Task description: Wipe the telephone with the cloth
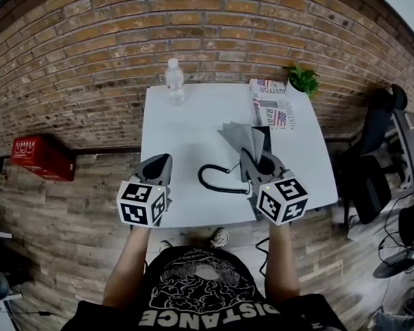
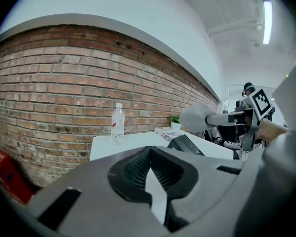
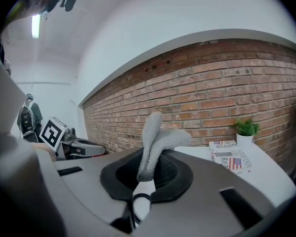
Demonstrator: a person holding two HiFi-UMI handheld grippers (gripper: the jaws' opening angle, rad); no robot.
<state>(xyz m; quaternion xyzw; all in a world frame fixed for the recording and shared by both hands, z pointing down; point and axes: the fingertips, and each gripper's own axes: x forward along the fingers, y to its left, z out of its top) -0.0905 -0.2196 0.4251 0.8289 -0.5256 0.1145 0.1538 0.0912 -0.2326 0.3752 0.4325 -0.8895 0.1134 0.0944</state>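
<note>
A black telephone (image 1: pixel 263 134) sits on the white table (image 1: pixel 186 129), mostly hidden behind the cloth and my right gripper; its coiled cord (image 1: pixel 214 179) loops toward the front edge. My right gripper (image 1: pixel 250 156) is shut on a grey cloth (image 1: pixel 244 138), which stands up from the jaws (image 3: pixel 150 152) above the phone. In the left gripper view the phone (image 2: pixel 185 144) lies ahead on the right, the cloth (image 2: pixel 201 116) above it. My left gripper (image 1: pixel 163 160) hovers over the table's front left, shut with nothing in it (image 2: pixel 148 169).
A clear water bottle (image 1: pixel 174 81) stands at the table's back left. A folded newspaper (image 1: pixel 272 105) and a small potted plant (image 1: pixel 303 80) occupy the back right corner. A brick wall runs behind; a red box (image 1: pixel 41 157) sits on the floor at left, office chairs at right.
</note>
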